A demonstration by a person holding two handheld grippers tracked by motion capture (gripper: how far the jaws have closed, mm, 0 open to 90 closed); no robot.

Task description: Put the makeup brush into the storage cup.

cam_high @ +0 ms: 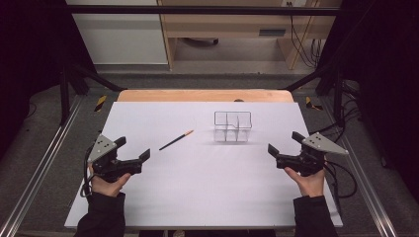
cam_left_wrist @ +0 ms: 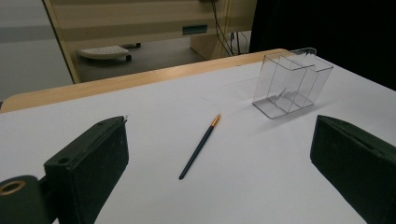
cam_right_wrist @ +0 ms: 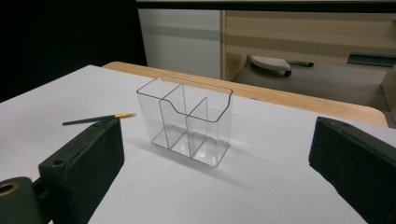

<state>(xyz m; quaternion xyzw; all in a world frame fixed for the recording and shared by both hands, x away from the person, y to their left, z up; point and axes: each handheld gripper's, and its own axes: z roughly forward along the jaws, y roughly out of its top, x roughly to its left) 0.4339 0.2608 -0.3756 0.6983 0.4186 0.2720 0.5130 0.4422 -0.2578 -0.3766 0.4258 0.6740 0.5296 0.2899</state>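
A thin dark paintbrush [cam_high: 176, 140] with an orange tip end lies flat on the white table sheet [cam_high: 197, 197], left of centre. To its right stands a clear plastic organiser [cam_high: 232, 127] with three compartments, empty. My left gripper [cam_high: 134, 148] is held above the sheet at the left, jaws open and empty, pointing right toward the brush [cam_left_wrist: 200, 147] and organiser [cam_left_wrist: 292, 83]. At the right, my right gripper [cam_high: 283, 141] is open and empty too, pointing left; the organiser [cam_right_wrist: 186, 120] stands ahead of it with the brush [cam_right_wrist: 98, 119] beyond.
The wooden table edge [cam_high: 205, 95] runs along the far side of the sheet. Beyond it are the floor, a wooden desk [cam_high: 232, 29] and cables. Metal frame rails [cam_high: 39, 163] flank the table on both sides.
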